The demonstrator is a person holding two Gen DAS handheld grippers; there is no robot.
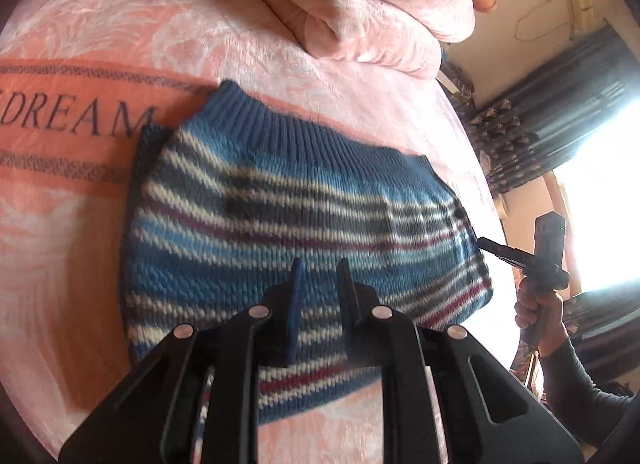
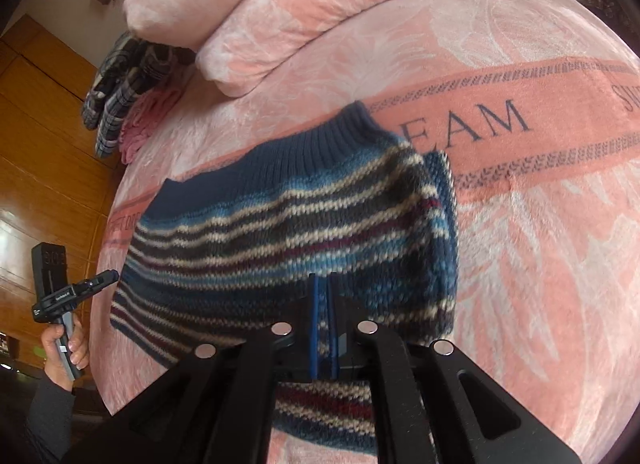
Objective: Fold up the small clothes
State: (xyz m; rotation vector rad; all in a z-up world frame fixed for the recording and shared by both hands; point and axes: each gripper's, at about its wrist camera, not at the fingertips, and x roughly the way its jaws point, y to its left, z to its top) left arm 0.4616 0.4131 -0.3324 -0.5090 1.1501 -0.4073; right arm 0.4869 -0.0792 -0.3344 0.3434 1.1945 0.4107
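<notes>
Folding the striped sweater, partway done

Lying on the pink blanket (image 1: 320,76), the sweater (image 1: 280,200) shows as a squat block, ribbed hem away from the cameras, a sleeve edge tucked at one side. I judge the side folds made and a last fold left. The left gripper (image 1: 320,284) hovers over the near edge, fingers spread, pinching nothing. The right gripper (image 2: 325,296) has its pads pressed nearly together above the knit; whether cloth sits between them, I cannot tell.
</notes>
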